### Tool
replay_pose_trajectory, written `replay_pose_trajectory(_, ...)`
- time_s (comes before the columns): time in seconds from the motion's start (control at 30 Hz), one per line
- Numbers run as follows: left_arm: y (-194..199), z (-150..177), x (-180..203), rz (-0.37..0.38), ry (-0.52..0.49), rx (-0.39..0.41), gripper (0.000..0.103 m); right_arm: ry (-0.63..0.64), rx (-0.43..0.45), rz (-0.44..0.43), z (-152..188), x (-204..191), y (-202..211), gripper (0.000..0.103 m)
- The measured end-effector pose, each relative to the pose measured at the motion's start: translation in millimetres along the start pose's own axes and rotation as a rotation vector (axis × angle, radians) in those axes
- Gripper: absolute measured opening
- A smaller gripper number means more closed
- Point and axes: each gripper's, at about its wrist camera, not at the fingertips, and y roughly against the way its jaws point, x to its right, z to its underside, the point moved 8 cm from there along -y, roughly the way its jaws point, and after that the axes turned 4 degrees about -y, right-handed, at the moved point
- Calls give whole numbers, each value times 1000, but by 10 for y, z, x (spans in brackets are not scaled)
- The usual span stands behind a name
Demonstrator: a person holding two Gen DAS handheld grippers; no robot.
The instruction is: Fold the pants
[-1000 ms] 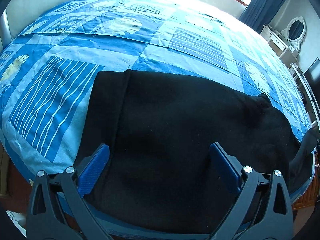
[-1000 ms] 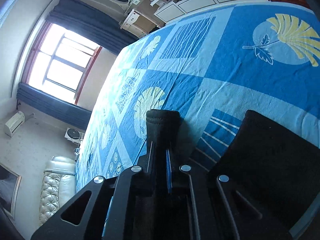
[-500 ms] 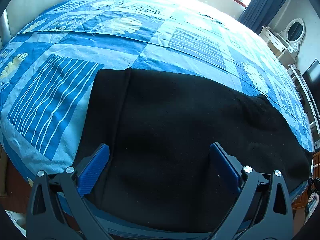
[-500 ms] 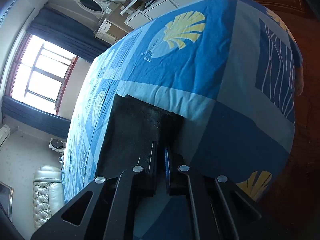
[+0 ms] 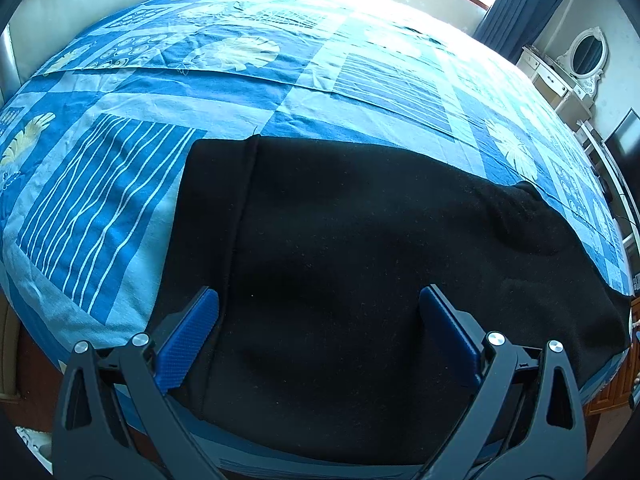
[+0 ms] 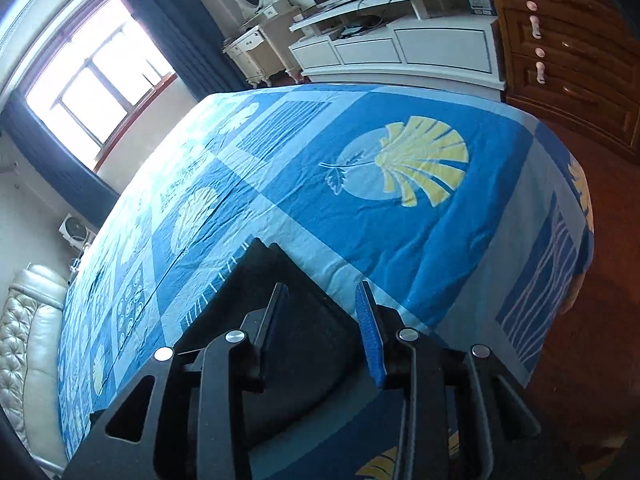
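Black pants [image 5: 360,264] lie flat along the near edge of the bed, waistband band to the left in the left wrist view. My left gripper [image 5: 320,312] hovers over them, open wide, its blue pads [image 5: 188,332] apart with only cloth below. In the right wrist view the pants' cuff end [image 6: 280,292] rests on the blue bedspread. My right gripper [image 6: 322,304] is just above that end, its jaws opening, and the cloth lies under the gap without being pinched.
The blue patterned bedspread [image 5: 280,80] covers a large bed; its corner [image 6: 560,208] drops off to a wooden floor. A white cabinet [image 6: 400,52] and a wooden dresser [image 6: 560,40] stand beyond. A padded headboard [image 6: 28,340] is at the far end.
My right gripper, earlier shut on the pants' cuff end, carried it across, laid it on the bed and has opened off it. In the left wrist view the pants now lie stretched out flat.
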Motion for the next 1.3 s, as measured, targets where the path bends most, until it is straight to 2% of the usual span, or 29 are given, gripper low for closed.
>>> replay_pose_trajectory(0.03, 0, 4, 2, -4, -2, 0, 100, 42, -25, -7, -53, -97, -113, 51)
replay_pose_trajectory(0.17, -6, 4, 5, -18, 1, 4, 101, 192, -103, 28, -181, -360, -536, 56)
replay_pose_trajectory(0.27, -18, 1, 4, -29, 5, 5, 101, 230, -166, 58, -161, -402, -783, 60)
replay_pose_trajectory(0.3, -22, 0, 4, -33, 6, 4, 101, 236, -184, 36, -132, -427, -830, 53)
replay_pose_trajectory(0.33, -24, 0, 6, -36, 5, 3, 101, 245, -203, 16, -99, -461, -865, 22)
replay_pose_trajectory(0.43, -34, -3, 4, -42, 8, 1, 101, 295, -154, 49, -96, -504, -801, 13)
replay_pose_trajectory(0.57, -41, -3, 4, -47, 9, 3, 101, 199, -31, 11, -290, -448, -570, 12)
replay_pose_trajectory(0.7, -49, 0, 10, -54, 0, 7, 101, 215, -92, 90, -149, -296, -867, 12)
replay_pose_trajectory(0.77, -48, 2, 7, -54, 1, 10, 101, 157, -78, 67, -170, -239, -881, 14)
replay_pose_trajectory(0.87, -39, 2, 4, -49, 2, 15, 101, 9, -102, -37, -207, -142, -789, 23)
replay_pose_trajectory(0.97, -31, 10, 4, -39, -5, 20, 101, -35, -79, -64, -235, -22, -547, 40)
replay_pose_trajectory(1.03, -26, 12, 6, -33, -10, 24, 101, -93, -87, -119, -209, 103, -391, 57)
replay_pose_trajectory(1.2, -15, 21, 13, -30, -13, 34, 101, -265, -103, -261, 44, 343, -76, 57)
replay_pose_trajectory(1.3, 1, 17, 16, -26, -11, 41, 101, -284, -127, -253, 189, 413, -66, 57)
